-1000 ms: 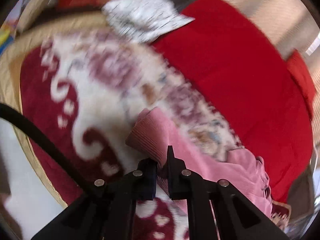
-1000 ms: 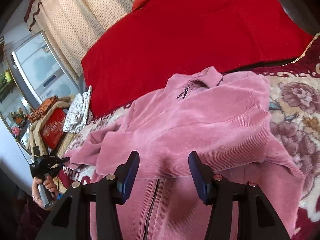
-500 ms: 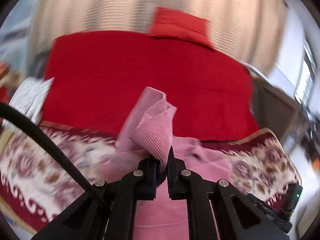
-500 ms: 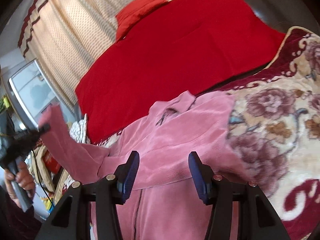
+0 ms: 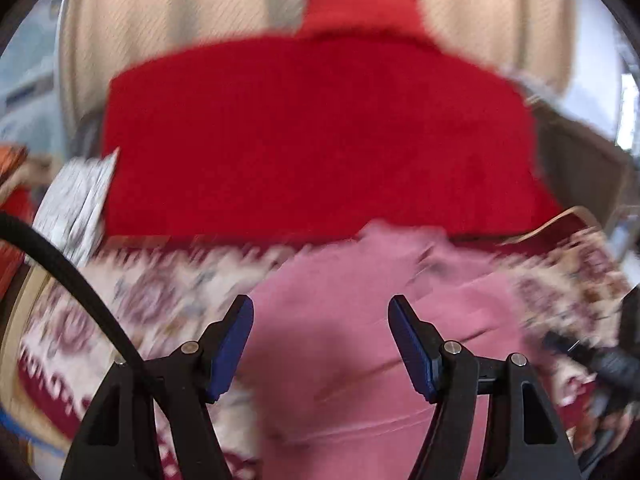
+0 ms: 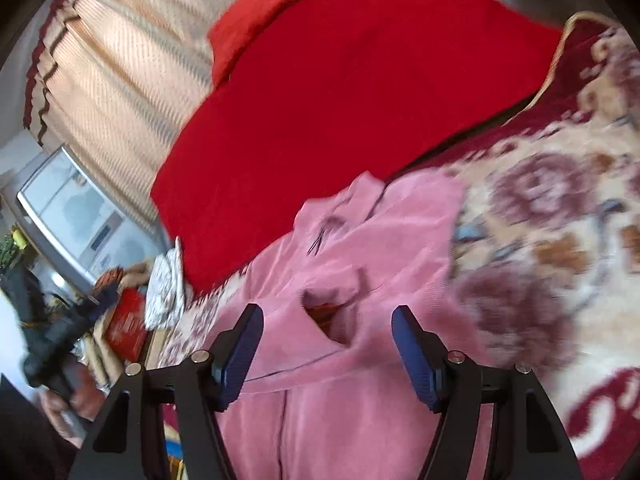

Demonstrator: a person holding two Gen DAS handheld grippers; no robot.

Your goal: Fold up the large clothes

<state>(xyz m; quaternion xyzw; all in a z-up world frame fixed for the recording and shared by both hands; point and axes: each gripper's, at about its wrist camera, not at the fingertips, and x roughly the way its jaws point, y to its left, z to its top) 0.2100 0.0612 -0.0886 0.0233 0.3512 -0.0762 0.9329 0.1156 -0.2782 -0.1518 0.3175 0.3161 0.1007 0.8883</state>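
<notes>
Pink corduroy zip jacket spread on a floral blanket over the bed, collar toward a red bedspread at the far side. Sleeves folded in across the chest, one cuff opening facing up near the centre; front zipper running down toward the lower edge of the right wrist view. Same jacket directly below in the left wrist view, heavily motion-blurred, details not legible.

Left gripper: fingers spread wide, nothing between them, above the garment. Right gripper: fingers likewise wide apart and empty, above the lower chest area; contact with the fabric cannot be confirmed.

Handling assessment: soft, limp, ribbed cloth of moderate weight; thick enough to hold a pinch well, not slippery, not fragile. Expected to sag and drag along the plush blanket if lifted at one point only. Folded sleeves judged liable to slide off when the body is moved.

Recommended hold: hem at both bottom corners, one gripper on each, pinching all layers, then carrying upward toward the collar. Zipper line to be avoided as a grip point; stiffer and prone to buckling.
</notes>
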